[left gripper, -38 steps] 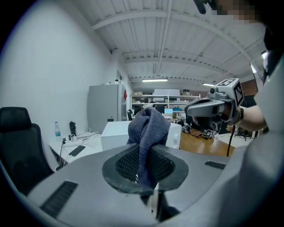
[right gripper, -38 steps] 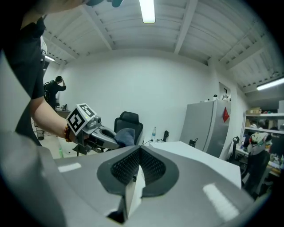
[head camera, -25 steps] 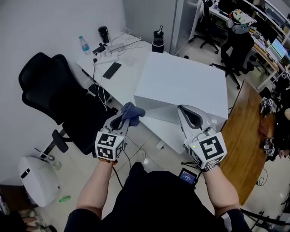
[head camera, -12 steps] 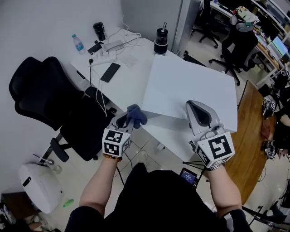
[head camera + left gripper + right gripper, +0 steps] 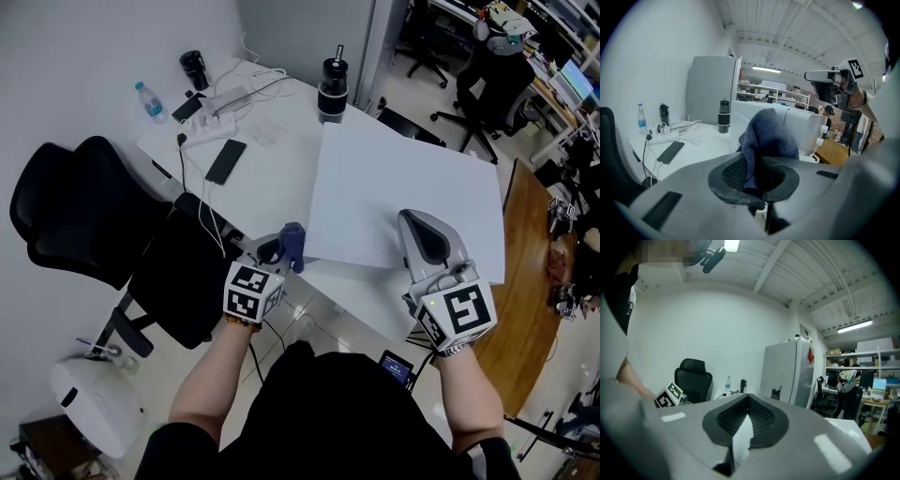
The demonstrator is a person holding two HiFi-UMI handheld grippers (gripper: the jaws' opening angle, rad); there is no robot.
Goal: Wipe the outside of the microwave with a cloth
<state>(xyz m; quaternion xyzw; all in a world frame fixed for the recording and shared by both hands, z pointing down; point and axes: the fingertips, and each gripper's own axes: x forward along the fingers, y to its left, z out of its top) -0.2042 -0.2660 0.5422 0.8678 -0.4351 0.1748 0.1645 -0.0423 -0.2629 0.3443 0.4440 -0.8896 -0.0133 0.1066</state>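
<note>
The white microwave [image 5: 403, 187] stands on a white desk [image 5: 253, 178]; in the left gripper view its front [image 5: 806, 129] lies just beyond the jaws. My left gripper [image 5: 279, 251] is shut on a dark blue cloth [image 5: 292, 246], bunched at the microwave's near left corner. The cloth [image 5: 768, 136] spills upward out of the left gripper [image 5: 757, 176]. My right gripper [image 5: 424, 230] hovers over the microwave's near right part, its jaws together with nothing held. In its own view the right gripper [image 5: 746, 420] points past the microwave's white top [image 5: 848, 427].
A black office chair [image 5: 103, 216] stands left of the desk. On the desk lie a phone [image 5: 226, 160], a water bottle [image 5: 148, 97], cables with a power strip [image 5: 230, 94] and a black tumbler [image 5: 330, 92]. A wooden table [image 5: 525, 309] is at right, a white floor unit [image 5: 89, 408] at lower left.
Both grippers have moved forward toward the microwave. The left one has sunk with the cloth to the near left corner. The right one now sits over the near right part.
</note>
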